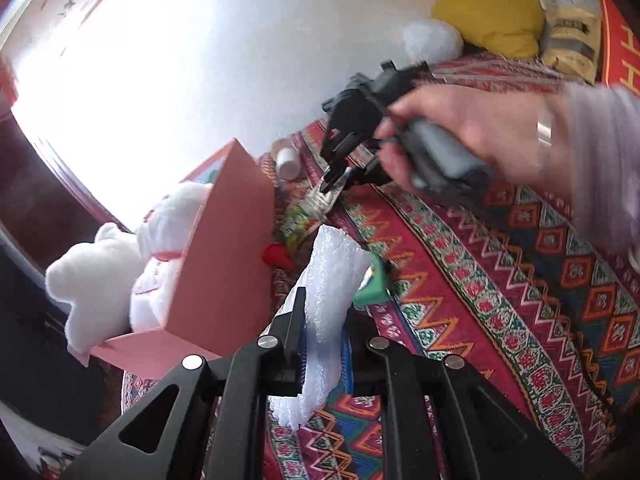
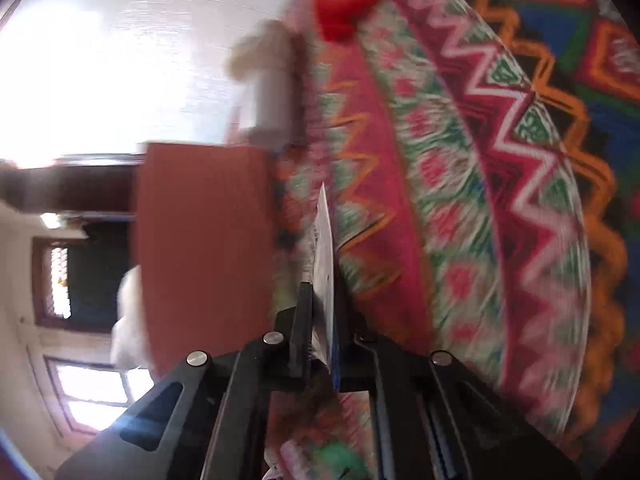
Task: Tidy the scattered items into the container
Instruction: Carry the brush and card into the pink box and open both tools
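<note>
My left gripper (image 1: 320, 320) is shut on a white foam sheet (image 1: 328, 280) that stands up between the fingers. A pink cardboard box (image 1: 228, 248) with a white plush bear (image 1: 132, 264) in it stands just to its left. My right gripper (image 1: 334, 186), held by a hand, is shut on a flat snack packet (image 1: 310, 208) and lifts its silver end beside the box. In the blurred right wrist view the right gripper (image 2: 322, 320) pinches the packet's thin edge (image 2: 325, 248), with the box wall (image 2: 204, 248) to the left.
A patterned red cloth (image 1: 500, 280) covers the surface. On it lie a small red object (image 1: 276, 256), a green item (image 1: 374, 286) and a white bottle (image 1: 288, 160). A white plush (image 1: 432, 40) and a yellow cushion (image 1: 488, 8) sit at the back.
</note>
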Demonstrator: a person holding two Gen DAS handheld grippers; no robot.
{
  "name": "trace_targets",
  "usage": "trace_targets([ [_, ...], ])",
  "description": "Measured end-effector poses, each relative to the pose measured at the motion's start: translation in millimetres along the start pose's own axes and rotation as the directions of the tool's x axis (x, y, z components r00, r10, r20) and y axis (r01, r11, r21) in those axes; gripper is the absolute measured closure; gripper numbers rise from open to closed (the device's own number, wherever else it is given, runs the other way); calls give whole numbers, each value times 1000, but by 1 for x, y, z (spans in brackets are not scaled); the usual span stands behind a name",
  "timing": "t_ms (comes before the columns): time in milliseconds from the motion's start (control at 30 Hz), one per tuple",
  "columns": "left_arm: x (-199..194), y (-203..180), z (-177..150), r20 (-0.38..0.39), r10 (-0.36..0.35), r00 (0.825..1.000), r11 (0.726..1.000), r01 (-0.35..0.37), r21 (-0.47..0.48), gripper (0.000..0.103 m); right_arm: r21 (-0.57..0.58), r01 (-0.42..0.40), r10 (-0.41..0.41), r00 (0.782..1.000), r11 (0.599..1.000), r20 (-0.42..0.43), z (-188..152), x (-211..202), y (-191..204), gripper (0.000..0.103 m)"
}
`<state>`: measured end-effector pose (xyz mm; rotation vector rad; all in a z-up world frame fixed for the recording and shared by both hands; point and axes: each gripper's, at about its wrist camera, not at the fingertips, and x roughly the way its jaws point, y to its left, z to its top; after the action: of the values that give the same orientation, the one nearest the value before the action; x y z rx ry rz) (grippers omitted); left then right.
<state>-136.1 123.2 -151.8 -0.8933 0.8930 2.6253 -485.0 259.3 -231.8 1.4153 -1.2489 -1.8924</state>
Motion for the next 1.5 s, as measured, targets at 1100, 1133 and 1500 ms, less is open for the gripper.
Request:
trace_targets([
  [1100,-22,292,104,93,-217,972,890,236,-391,93,-733,506,-199,860,454,470,-177,-133,305,97],
  [1133,0,314,107,76,-222,972,878,233,-418,93,-747,538,-222,843,391,491,-168,-107,321,97],
  [1500,222,412,103,-163,-307,938,747,131,-652,72,-745,664,-572,635,63,519,-55,105,287,96],
])
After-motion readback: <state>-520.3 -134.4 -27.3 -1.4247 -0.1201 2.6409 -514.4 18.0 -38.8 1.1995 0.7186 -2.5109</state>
